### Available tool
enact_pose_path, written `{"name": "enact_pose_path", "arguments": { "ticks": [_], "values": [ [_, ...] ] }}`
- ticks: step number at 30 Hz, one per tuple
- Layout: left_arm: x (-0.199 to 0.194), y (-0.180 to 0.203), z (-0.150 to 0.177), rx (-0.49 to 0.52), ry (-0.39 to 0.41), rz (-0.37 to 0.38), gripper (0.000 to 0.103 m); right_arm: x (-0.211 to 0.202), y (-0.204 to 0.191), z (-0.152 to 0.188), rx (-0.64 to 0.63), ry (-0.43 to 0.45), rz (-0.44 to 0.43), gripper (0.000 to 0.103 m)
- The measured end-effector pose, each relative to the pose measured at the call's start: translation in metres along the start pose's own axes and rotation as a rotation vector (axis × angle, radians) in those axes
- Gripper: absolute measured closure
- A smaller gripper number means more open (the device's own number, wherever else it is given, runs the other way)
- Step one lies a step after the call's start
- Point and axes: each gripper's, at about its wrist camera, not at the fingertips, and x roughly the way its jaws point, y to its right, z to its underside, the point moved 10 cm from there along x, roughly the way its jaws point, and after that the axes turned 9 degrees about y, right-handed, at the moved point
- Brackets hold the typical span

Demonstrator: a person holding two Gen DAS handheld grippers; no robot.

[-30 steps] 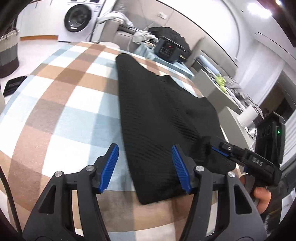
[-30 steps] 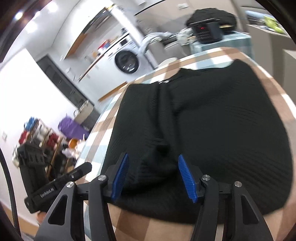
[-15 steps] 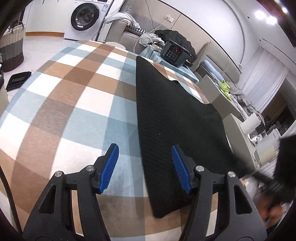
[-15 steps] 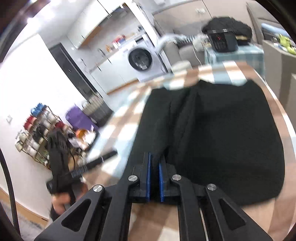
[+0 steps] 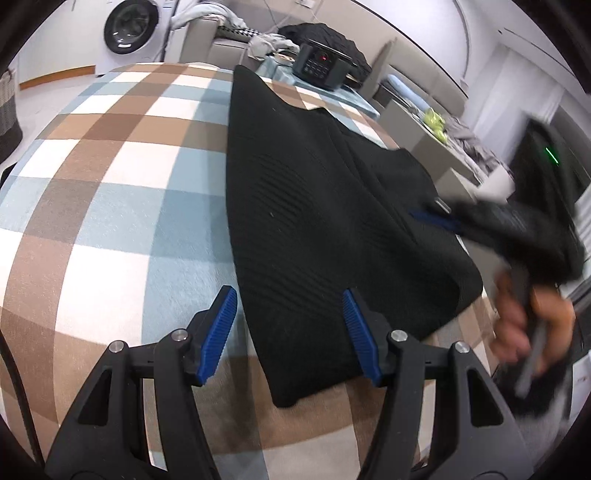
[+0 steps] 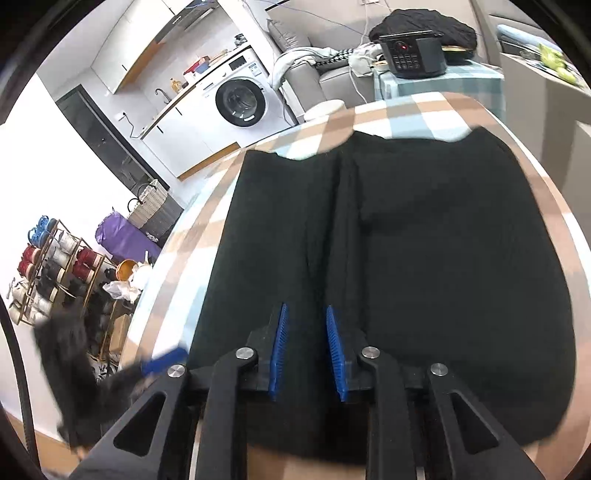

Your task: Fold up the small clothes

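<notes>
A black ribbed knit garment (image 5: 314, 206) lies flat on the checked tablecloth (image 5: 110, 184), with a lengthwise crease down its middle (image 6: 343, 229). My left gripper (image 5: 289, 295) hovers open over the garment's near left edge, with nothing pinched. My right gripper (image 6: 306, 310) hangs over the near middle of the garment (image 6: 443, 258), at the foot of the crease. Its jaws are opening and the pads stand apart from the cloth. In the left wrist view the right gripper (image 5: 436, 218) shows blurred at the garment's right side, held by a hand (image 5: 524, 321).
A dark appliance with a keypad (image 5: 319, 68) stands beyond the table's far end, a washing machine (image 5: 129, 29) behind it. Left of the table are a woven basket (image 6: 151, 206) and a shelf of spools (image 6: 55, 266). The table edge (image 6: 554, 192) runs close along the garment's right side.
The right gripper shut on the garment's middle fold, then parted its pads again and moved forward over the cloth. The left gripper shifted so the garment's near edge lies between its fingers.
</notes>
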Motion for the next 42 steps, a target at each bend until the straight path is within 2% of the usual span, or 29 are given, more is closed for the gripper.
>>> {"name": "enact_pose_path", "arguments": {
  "ticks": [2,5,6,7,8,9,12,13,14,16,20,22,24,25,31,33,35,38,42],
  "values": [
    [-0.003,0.001,0.004,0.011,-0.004,-0.007,0.046,0.023,-0.002,-0.004,-0.02,-0.036,-0.012,0.06],
    [-0.01,-0.004,0.005,0.007,0.0,-0.023,0.046,0.061,0.003,-0.002,-0.061,-0.113,0.043,0.06],
    [-0.012,-0.006,0.003,0.004,0.008,-0.029,0.046,0.066,0.003,-0.002,-0.078,-0.12,0.056,0.062],
    [-0.013,-0.009,0.002,0.003,0.012,-0.031,0.046,0.066,0.002,-0.002,-0.09,-0.111,0.057,0.07],
    [-0.014,-0.011,0.0,0.001,0.016,-0.034,0.046,0.067,-0.001,-0.005,-0.105,-0.107,0.052,0.092],
    [-0.014,-0.013,-0.002,-0.004,0.019,-0.04,0.046,0.063,-0.006,-0.01,-0.113,-0.084,0.033,0.095],
    [-0.018,-0.014,-0.007,-0.008,0.033,-0.032,0.046,0.024,-0.034,-0.031,-0.198,0.06,0.009,0.096],
    [-0.018,-0.013,-0.009,-0.009,0.038,-0.026,0.046,0.014,-0.038,-0.034,-0.203,0.073,0.007,0.096],
    [-0.017,-0.012,-0.01,-0.01,0.037,-0.021,0.046,0.009,-0.038,-0.036,-0.205,0.071,0.011,0.096],
    [-0.012,-0.011,-0.01,-0.014,0.024,-0.01,0.046,0.011,-0.024,-0.036,-0.21,0.054,0.084,0.095],
    [0.001,-0.003,0.0,-0.001,-0.02,-0.005,0.046,0.044,0.012,-0.019,-0.139,-0.07,0.127,0.093],
    [0.004,-0.001,0.005,0.008,-0.037,-0.01,0.046,0.046,0.023,-0.015,-0.113,-0.088,0.137,0.085],
    [0.006,0.0,0.009,0.001,-0.044,-0.006,0.046,0.042,0.023,-0.019,-0.093,-0.052,0.101,0.066],
    [0.007,0.0,0.01,-0.003,-0.047,-0.004,0.046,0.041,0.024,-0.022,-0.093,-0.034,0.106,0.05],
    [0.008,0.001,0.007,0.01,-0.043,-0.001,0.046,0.06,0.028,-0.019,-0.049,-0.065,0.07,0.048],
    [0.005,-0.001,0.006,0.007,-0.036,-0.005,0.046,0.065,0.025,-0.018,-0.07,-0.059,0.086,0.055],
    [0.002,-0.004,0.003,-0.002,-0.029,-0.005,0.046,0.068,0.016,-0.019,-0.122,-0.061,0.082,0.092],
    [-0.005,-0.007,-0.003,-0.003,-0.008,-0.013,0.046,0.051,-0.005,-0.032,-0.213,0.009,0.082,0.094],
    [-0.015,-0.012,-0.013,-0.021,0.02,-0.003,0.046,-0.005,-0.02,-0.063,-0.248,0.135,0.099,0.095]
  ]
}}
